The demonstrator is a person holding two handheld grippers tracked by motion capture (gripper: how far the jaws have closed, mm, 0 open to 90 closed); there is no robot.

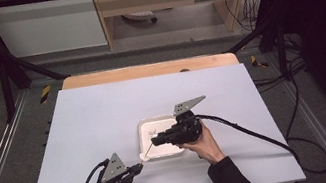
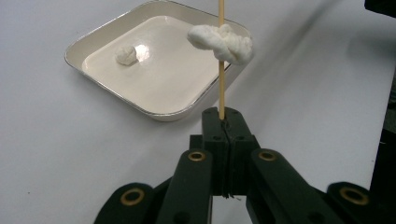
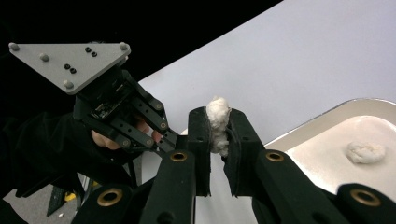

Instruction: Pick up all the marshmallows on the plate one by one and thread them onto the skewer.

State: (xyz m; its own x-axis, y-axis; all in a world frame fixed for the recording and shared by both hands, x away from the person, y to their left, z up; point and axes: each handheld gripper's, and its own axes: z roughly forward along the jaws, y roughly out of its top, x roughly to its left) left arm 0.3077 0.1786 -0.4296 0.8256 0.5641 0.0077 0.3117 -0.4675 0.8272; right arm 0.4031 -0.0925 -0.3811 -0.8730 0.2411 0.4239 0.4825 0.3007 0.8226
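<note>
Two grips: left gripper (image 2: 223, 122) clamps the skewer (image 2: 220, 88), right gripper (image 3: 218, 135) pinches a cotton wad (image 3: 217, 122).

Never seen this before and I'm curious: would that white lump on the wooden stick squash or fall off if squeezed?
The white lump looks soft and doughy, so it probably squashes; the right gripper dents it. Skewered on the thin stick, it may slide or tear. Probably light.

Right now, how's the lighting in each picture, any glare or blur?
High view: the table is evenly lit, the surroundings dark, the picture soft. Left gripper view: sharp, with a glare spot on the tray and a faint shadow band across the table. Right gripper view: the background is black, the white lump bright.
</note>
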